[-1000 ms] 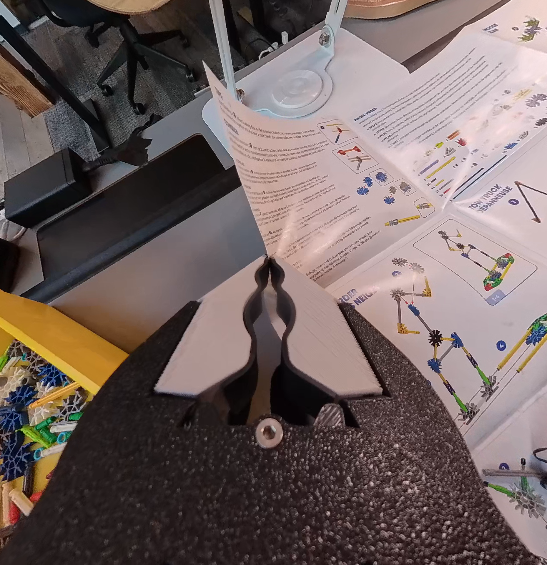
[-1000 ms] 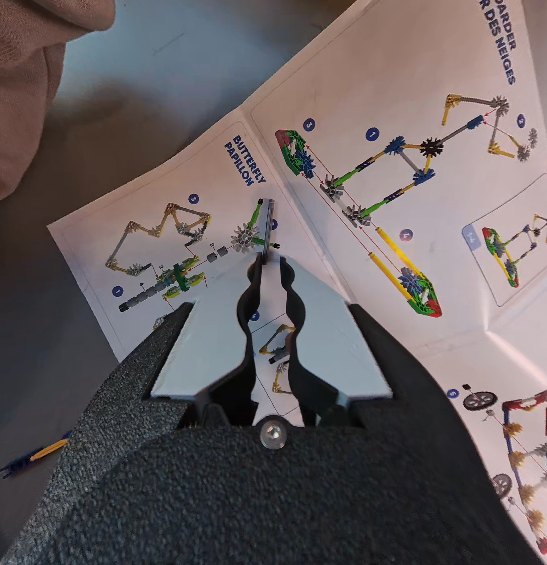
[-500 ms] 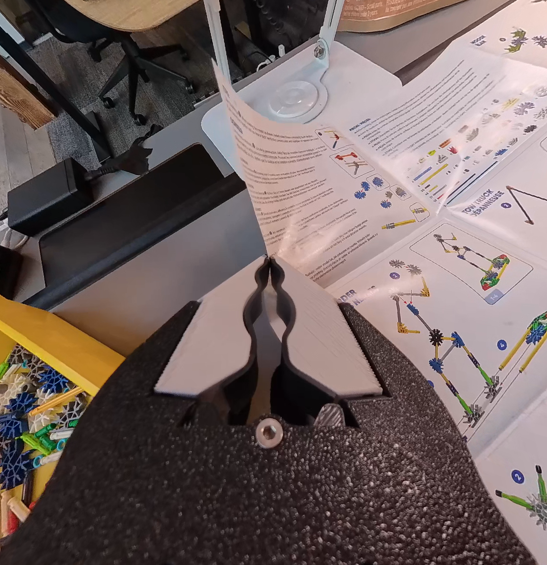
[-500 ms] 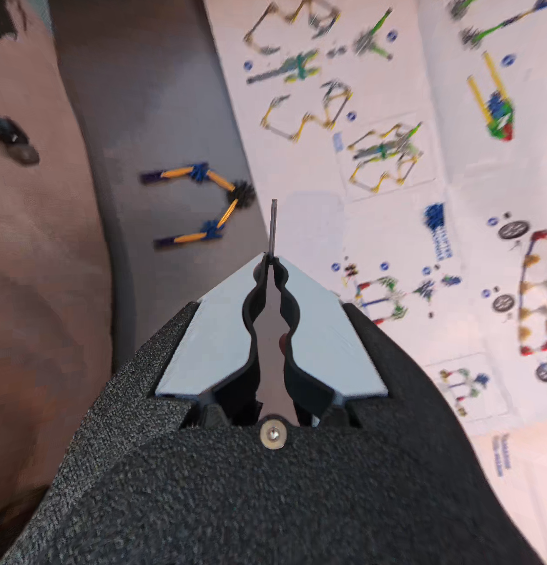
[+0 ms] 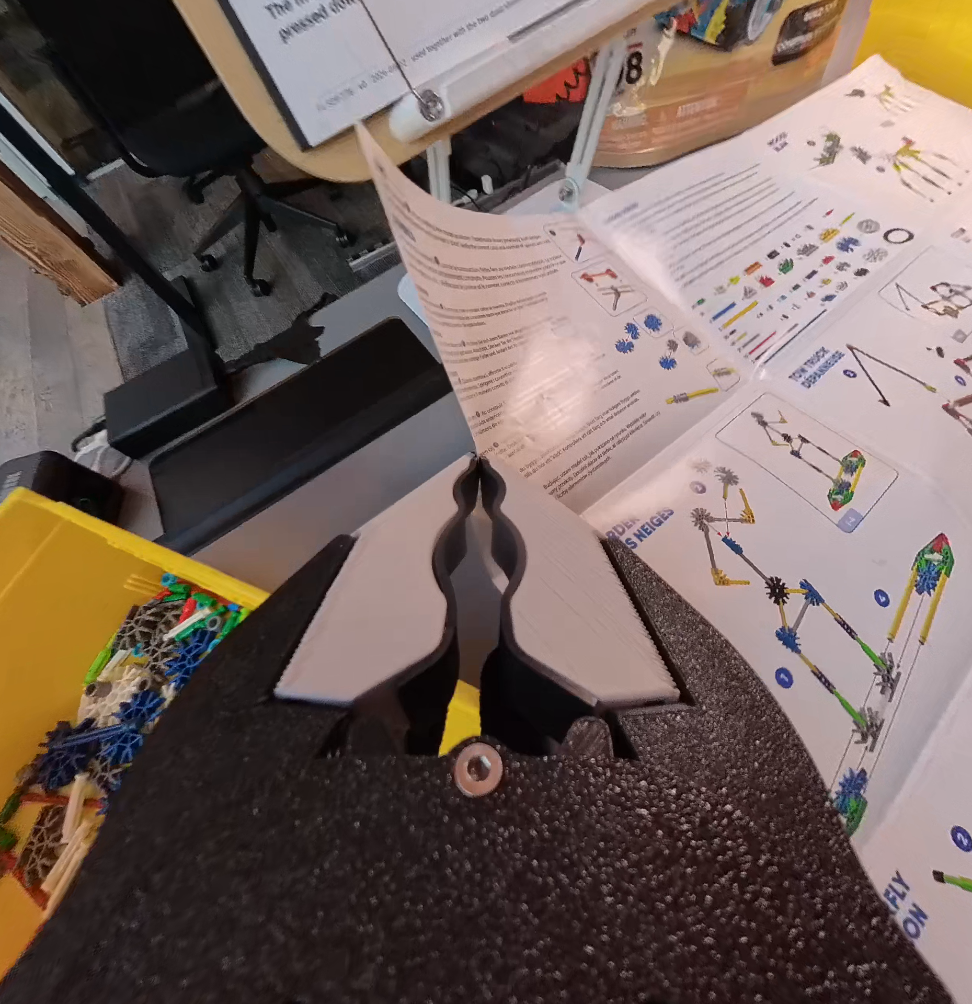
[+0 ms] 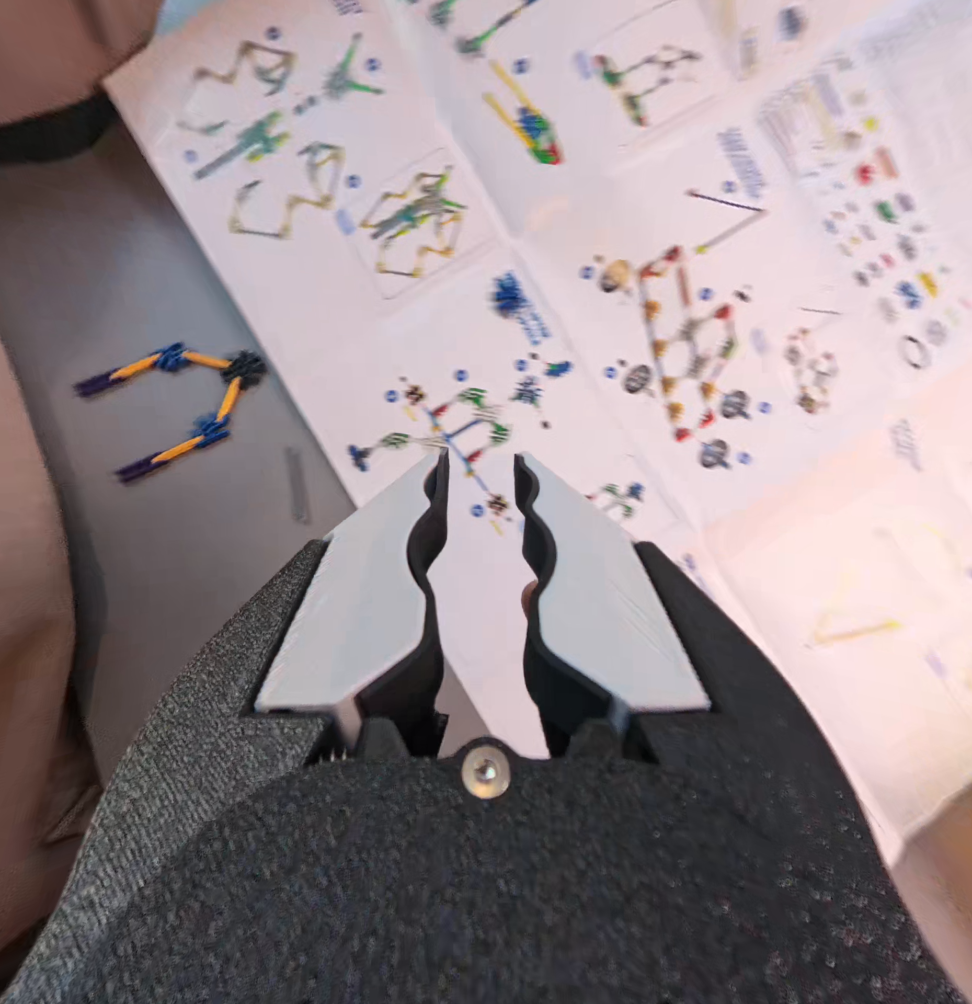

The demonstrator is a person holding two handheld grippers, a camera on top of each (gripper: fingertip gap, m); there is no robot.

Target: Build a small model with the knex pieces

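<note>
Left gripper has its fingertips pressed together; right gripper is spread apart

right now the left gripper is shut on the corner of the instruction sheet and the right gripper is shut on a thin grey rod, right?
Only the second half is wrong. The left gripper is shut on the corner of the instruction sheet, but the right wrist view shows the right gripper open and empty; a thin grey rod lies on the table beside the sheet.
</note>
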